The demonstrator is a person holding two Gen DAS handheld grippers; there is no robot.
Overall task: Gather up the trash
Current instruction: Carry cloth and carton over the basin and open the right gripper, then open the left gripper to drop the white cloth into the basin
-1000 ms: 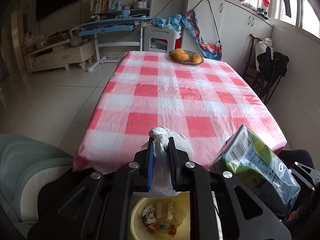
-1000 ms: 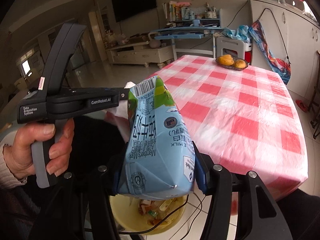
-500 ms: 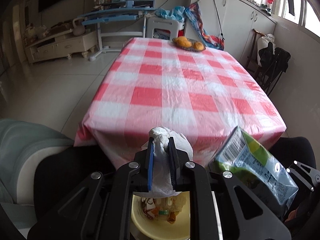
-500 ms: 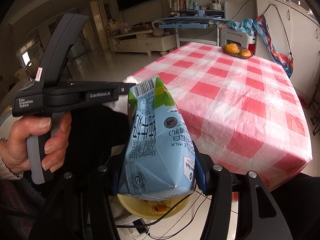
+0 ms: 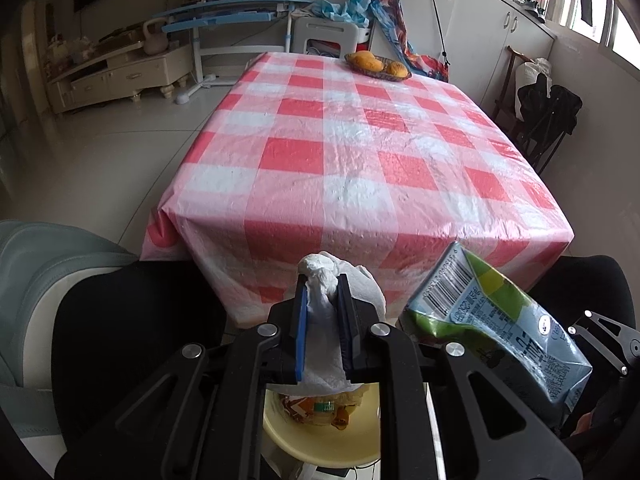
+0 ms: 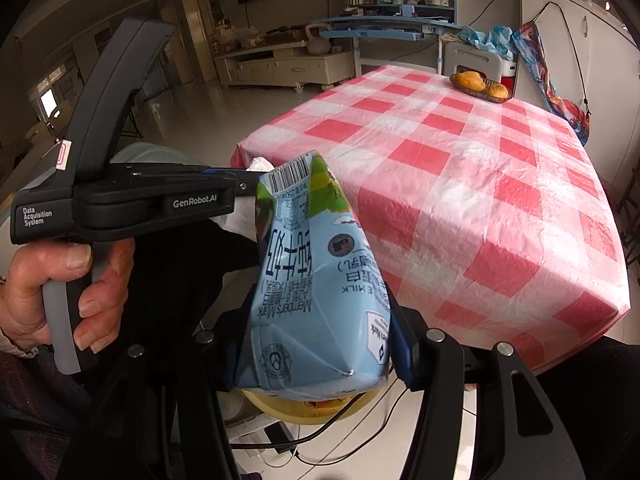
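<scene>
My left gripper (image 5: 323, 292) is shut on a crumpled white tissue (image 5: 325, 320), which bulges above and below the blue pads. Straight beneath it sits a pale yellow bin (image 5: 320, 440) holding several scraps of trash. My right gripper (image 6: 316, 344) is shut on a crushed blue and green milk carton (image 6: 316, 280), barcode end pointing up. The same carton (image 5: 496, 328) shows at the right in the left wrist view. A slice of the yellow bin (image 6: 288, 410) peeks out under the carton. A hand (image 6: 60, 292) grips the left gripper's handle (image 6: 128, 200) to the carton's left.
The table with a red and white checked cloth (image 5: 360, 152) lies ahead, its near edge just beyond both grippers. A dish of oranges (image 5: 378, 65) stands at its far end. A grey-green chair (image 5: 36, 280) is at the left, cables (image 6: 320, 436) trail on the floor.
Both grippers have drawn back from the table and dipped lower. The table's near edge now sits further off, and more of the yellow bin shows under the tissue. Both grips are unchanged.
</scene>
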